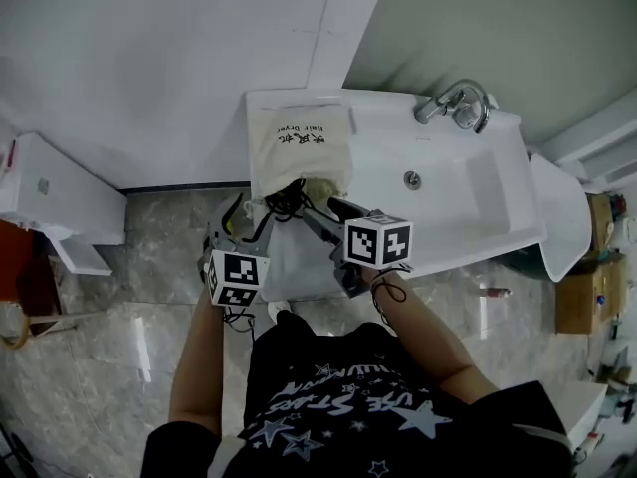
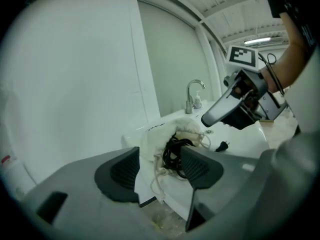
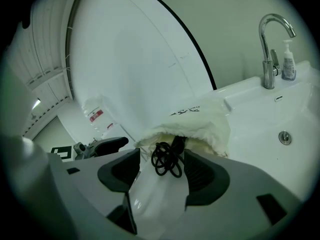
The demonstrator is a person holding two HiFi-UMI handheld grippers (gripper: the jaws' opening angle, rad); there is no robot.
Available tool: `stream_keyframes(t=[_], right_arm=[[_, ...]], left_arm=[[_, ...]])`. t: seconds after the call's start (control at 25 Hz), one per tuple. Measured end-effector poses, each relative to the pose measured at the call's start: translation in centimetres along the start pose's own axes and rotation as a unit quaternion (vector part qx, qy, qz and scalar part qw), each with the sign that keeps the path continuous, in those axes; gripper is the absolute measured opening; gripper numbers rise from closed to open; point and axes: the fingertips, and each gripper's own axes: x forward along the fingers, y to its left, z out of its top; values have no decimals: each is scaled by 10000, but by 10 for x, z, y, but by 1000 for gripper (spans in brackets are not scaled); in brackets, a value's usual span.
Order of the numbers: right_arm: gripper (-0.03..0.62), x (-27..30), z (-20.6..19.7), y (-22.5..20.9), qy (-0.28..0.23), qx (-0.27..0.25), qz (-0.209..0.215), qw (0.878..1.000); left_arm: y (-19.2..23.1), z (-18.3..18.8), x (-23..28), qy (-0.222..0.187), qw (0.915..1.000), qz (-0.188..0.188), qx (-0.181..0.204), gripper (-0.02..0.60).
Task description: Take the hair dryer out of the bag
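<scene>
A cream drawstring bag (image 1: pixel 299 147) lies on the left end of the white washbasin counter (image 1: pixel 453 237), its mouth toward me. A coiled black cord (image 1: pixel 288 202) spills out of the mouth; the hair dryer's body is hidden inside. My left gripper (image 1: pixel 234 225) hangs open just left of the mouth, apart from it. In the left gripper view the bag (image 2: pixel 157 136) and cord (image 2: pixel 174 151) sit beyond the open left gripper (image 2: pixel 160 171), and a plug (image 2: pixel 223 145) lies on the counter. My right gripper (image 1: pixel 326 213) is open too, its tips short of the cord (image 3: pixel 166 159) and bag (image 3: pixel 202 119).
A chrome faucet (image 1: pixel 460 103) and a soap bottle (image 3: pixel 287 61) stand behind the basin, whose drain (image 1: pixel 411 179) is uncovered. A white cabinet (image 1: pixel 50 197) stands at the left on the marble floor, and cardboard boxes (image 1: pixel 587 287) stand at the right. The wall runs behind the counter.
</scene>
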Motion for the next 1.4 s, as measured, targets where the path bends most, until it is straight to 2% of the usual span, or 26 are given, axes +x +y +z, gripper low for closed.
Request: stream_keyframes(t=[0.16,0.2,0.32,0.36,0.52,0.92,1.04,1.4], right_arm=[[261,22,5,-14,115,284,-189,9994],[258,26,6,-16,117,415,-194,9989],[255,34,9,-21,101,836,-198,9963],[255,37,10,-23,109,939,-198,9953],[258,54,15,-35,234,1116,-215,9932],[258,106,14,-46,996,1434,104,9846],[256,119,12,-50,1198,1222,32,9852],[247,143,10,-60,1620,507,-561,9839]], left_arm=[[2,-4,31,175,9990,-340,228,204],[3,-4,35,177,9988,-403,228,182],[5,-2,40,149,9985,-525,109,67],[5,-1,41,144,9982,-571,58,59],[7,2,44,167,9974,-693,-117,54],[12,4,49,374,9969,-429,-536,52],[16,10,50,377,9957,-360,-768,52],[21,8,50,402,9949,-182,-911,52]])
